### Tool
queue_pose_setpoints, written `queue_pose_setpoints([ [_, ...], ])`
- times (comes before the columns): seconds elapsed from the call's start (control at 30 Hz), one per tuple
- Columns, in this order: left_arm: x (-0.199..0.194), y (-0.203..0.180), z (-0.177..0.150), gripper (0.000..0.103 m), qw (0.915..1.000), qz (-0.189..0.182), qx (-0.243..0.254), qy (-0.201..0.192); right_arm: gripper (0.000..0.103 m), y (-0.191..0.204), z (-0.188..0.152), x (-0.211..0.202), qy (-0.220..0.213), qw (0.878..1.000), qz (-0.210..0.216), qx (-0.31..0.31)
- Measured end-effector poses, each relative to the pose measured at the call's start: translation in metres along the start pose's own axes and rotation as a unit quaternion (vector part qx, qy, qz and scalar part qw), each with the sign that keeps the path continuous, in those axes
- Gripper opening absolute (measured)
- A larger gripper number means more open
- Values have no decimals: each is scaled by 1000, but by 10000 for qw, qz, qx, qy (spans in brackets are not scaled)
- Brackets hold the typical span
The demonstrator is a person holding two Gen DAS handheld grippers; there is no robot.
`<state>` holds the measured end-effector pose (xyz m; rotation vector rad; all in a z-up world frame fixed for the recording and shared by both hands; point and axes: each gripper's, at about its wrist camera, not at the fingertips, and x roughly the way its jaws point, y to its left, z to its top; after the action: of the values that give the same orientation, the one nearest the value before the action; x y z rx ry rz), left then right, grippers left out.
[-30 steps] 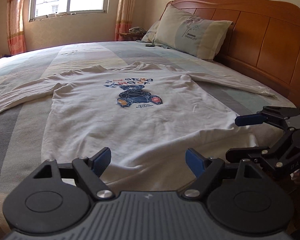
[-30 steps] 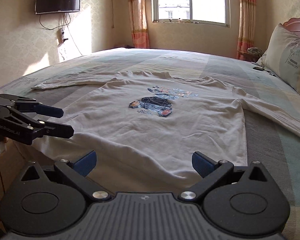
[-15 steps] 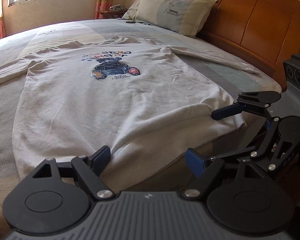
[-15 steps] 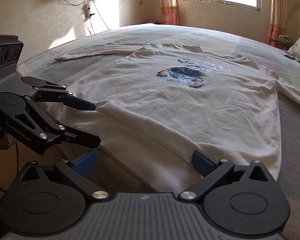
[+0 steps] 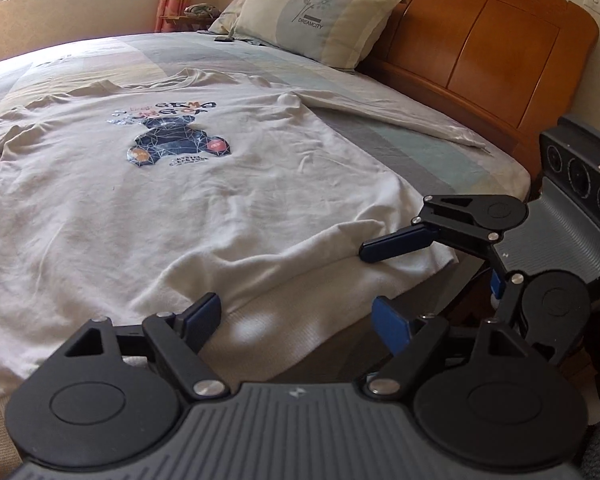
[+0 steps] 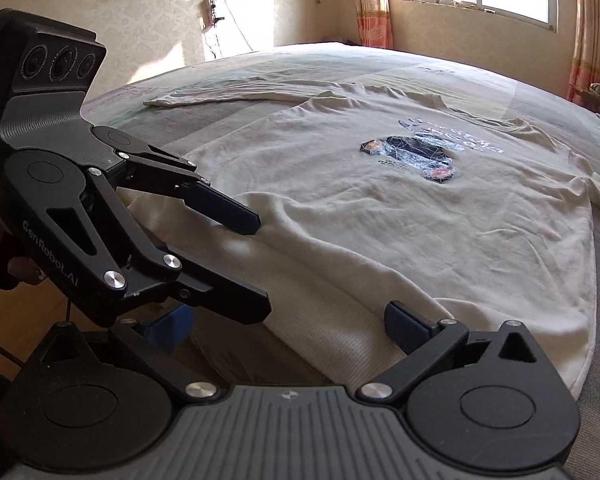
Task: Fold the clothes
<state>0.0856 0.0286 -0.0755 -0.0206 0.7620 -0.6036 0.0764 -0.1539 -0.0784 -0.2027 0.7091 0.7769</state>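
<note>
At the bed's near edge we keep left claw and right claw wide open, empty, straddling the sweatshirt hem for pinching.

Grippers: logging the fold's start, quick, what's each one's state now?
Left gripper: open, holding nothing, at the shirt hem.
Right gripper: open, holding nothing, also at the hem.

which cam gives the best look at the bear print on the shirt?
Left wrist. The bear print sits nearer the middle of that frame, larger, with the lettering above it visible. In the right wrist view the bear print is smaller, seen at a slant, and glare washes out part of it.
</note>
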Motion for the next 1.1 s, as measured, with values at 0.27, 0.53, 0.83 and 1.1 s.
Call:
queue_pose_setpoints([
  [0.27, -32, 4, 9, 84, 9994, 202, 161, -239, 103, 4, -10, -31, 237, 9997, 95, 30],
  [0.53, -26, 51, -6, 85, 9951, 727, -652, -135, 103, -44, -8, -21, 5, 9956, -613, 704],
  [0.83, -50, 59, 4, 86, 9925, 1037, -612, -194, 103, -41, -19, -52, 197, 9952, -729, 626],
  [1.1, -26, 76, 5, 87, 9914, 983, -856, -149, 103, -63, 15, -22, -465, 9902, -684, 1128],
])
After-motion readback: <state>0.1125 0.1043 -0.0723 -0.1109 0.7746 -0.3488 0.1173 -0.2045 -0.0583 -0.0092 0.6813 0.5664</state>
